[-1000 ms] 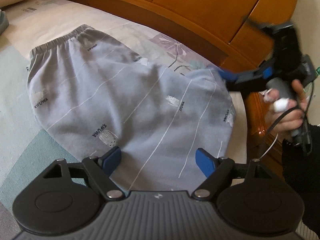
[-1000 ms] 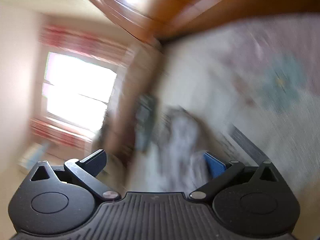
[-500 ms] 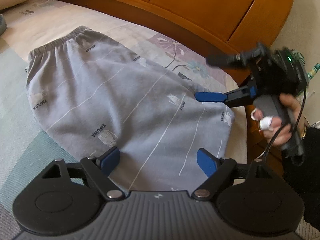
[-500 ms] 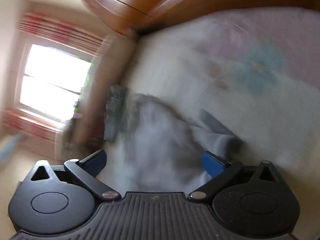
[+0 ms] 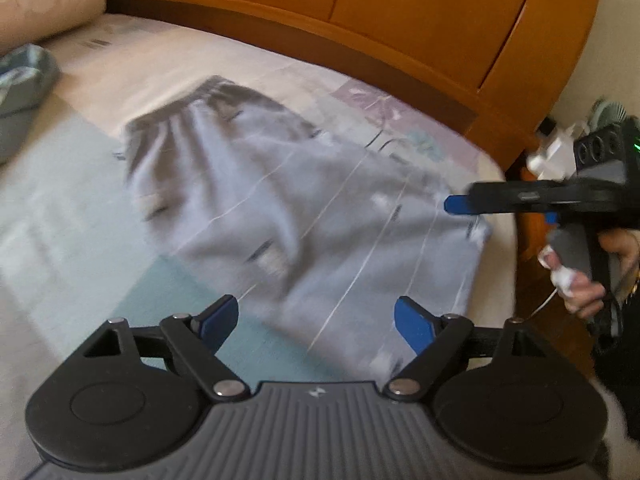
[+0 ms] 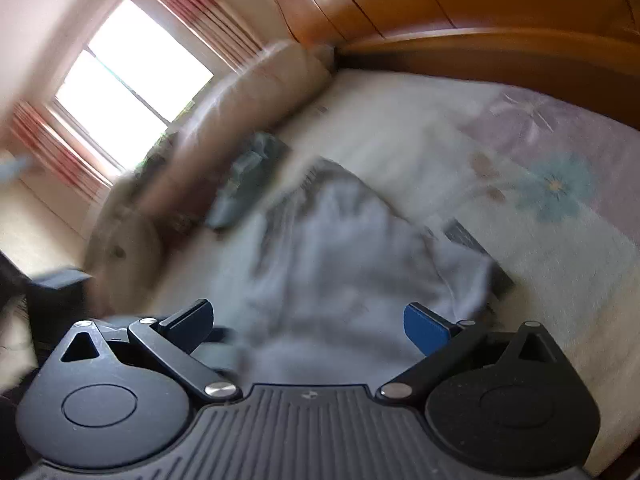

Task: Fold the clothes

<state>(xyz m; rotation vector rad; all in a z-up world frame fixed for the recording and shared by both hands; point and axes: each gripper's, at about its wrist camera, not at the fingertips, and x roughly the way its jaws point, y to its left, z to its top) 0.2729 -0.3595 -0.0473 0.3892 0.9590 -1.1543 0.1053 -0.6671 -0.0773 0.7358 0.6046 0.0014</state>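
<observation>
Grey trousers (image 5: 304, 216) with thin white lines lie folded flat on the bed, waistband toward the headboard. My left gripper (image 5: 316, 320) hovers open above their near edge, with nothing between its pads. A hand (image 5: 580, 280) holds my right gripper side-on at the right, and its blue fingertip (image 5: 456, 204) hangs just over the trousers' right edge. In the blurred right wrist view the right gripper (image 6: 312, 324) has its jaws opening wide over the trousers (image 6: 340, 260), gripping nothing.
The bed sheet (image 5: 72, 184) is pale with teal patches and a flower print. An orange wooden headboard (image 5: 360, 20) runs along the far side. A pillow (image 5: 44, 0) and a teal folded cloth (image 5: 20, 92) lie far left. A bright window (image 6: 132, 80) is beyond.
My left gripper drew back and up, so the trousers look smaller. The right gripper came down from beside the headboard, rolled to level and now points over the trousers' right edge.
</observation>
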